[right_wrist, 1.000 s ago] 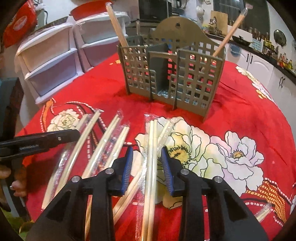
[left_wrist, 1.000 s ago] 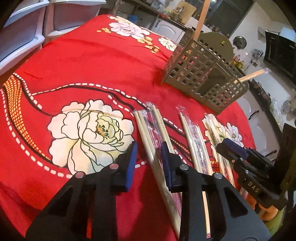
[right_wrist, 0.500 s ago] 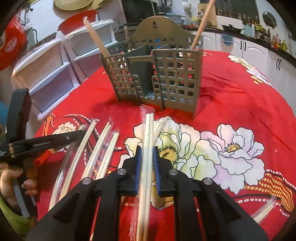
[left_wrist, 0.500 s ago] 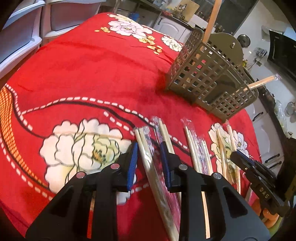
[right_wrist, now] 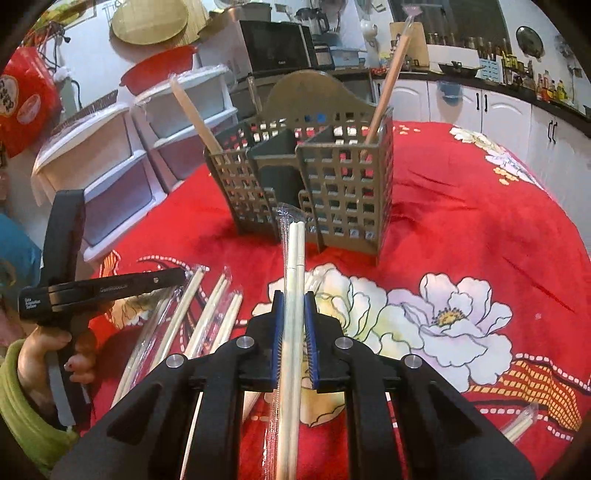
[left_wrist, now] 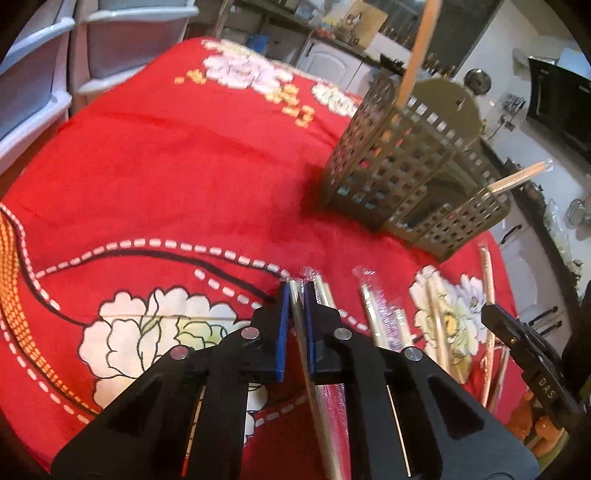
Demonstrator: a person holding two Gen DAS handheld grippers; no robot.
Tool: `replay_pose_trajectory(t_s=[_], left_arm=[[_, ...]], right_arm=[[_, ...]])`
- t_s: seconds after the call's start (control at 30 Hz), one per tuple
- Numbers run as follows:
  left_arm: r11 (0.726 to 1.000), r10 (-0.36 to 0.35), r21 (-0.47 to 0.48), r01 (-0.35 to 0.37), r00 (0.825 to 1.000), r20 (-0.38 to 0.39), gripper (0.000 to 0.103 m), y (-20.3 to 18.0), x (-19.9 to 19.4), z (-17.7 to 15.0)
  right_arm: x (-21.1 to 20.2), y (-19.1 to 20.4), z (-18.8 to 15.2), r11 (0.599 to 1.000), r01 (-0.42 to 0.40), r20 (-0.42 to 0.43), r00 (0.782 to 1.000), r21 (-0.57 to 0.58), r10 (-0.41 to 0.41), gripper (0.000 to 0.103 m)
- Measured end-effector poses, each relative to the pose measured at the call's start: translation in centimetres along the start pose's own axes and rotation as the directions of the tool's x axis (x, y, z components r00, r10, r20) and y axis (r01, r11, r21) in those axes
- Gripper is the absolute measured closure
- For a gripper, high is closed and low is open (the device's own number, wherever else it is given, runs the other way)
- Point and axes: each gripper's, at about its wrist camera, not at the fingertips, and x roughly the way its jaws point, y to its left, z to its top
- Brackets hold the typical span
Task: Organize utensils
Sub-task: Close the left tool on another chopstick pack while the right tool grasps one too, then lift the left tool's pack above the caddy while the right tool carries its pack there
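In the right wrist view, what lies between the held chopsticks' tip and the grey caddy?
Nothing: the wrapped chopsticks in the right gripper point at the caddy, over bare red cloth.

a crowded kitchen around a red-covered table

a red tablecloth (right_wrist: 461,221) printed with big white flowers covers the round table. to one side stand white plastic drawer units (right_wrist: 110,158), stacked two abreast; a red basin (right_wrist: 159,70) sits on top of one. behind them a dark microwave (right_wrist: 277,44) rests on a shelf, and a round woven tray (right_wrist: 147,18) hangs on the pale wall, with a red box (right_wrist: 26,99) near the edge of view. white cabinets (right_wrist: 506,114) with dark handles run along the far side under a dark countertop lined with bottles and jars (right_wrist: 546,83). a dark window (right_wrist: 450,18) sits above. the light is warm and indoor.
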Motion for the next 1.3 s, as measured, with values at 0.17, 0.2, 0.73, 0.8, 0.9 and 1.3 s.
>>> replay_pose_trajectory(t_s=[0.17,0.2,0.73,0.8,0.9,1.3], left_arm=[[0.999,-0.018,0.029,0.016,0.997,0.078,0.101,-1.1,-2.5,0.5],[0.999,-0.024,0.034,0.021,0.995,0.097,0.101,-1.4,-3.1,0.7],[0.99,-0.119,0.103,0.093,0.952,0.283,0.102,-5.6,-10.0,4.5],[0.988,-0.134,0.116,0.104,0.945,0.298,0.102,-6.1,-10.6,4.9],[0.985,-0.148,0.133,0.111,0.938,0.313,0.102,-6.8,-11.2,5.1],[0.975,-0.187,0.181,0.128,0.915,0.357,0.102,-9.6,-12.3,7.4]], right_arm=[[-1.0,0.0,0.7,1.0,-0.01,0.041,0.999,0.006,0.009,0.092],[-1.2,0.1,0.8,1.0,-0.012,0.049,0.999,0.004,0.012,0.092],[-4.5,0.7,3.3,0.999,-0.041,0.181,0.983,-0.004,0.041,0.093],[-5.0,0.9,3.7,0.999,-0.046,0.2,0.979,-0.009,0.046,0.093],[-5.5,0.9,4.2,0.999,-0.048,0.226,0.973,-0.015,0.05,0.093],[-7.1,0.3,7.0,0.998,-0.056,0.325,0.944,-0.017,0.058,0.093]])
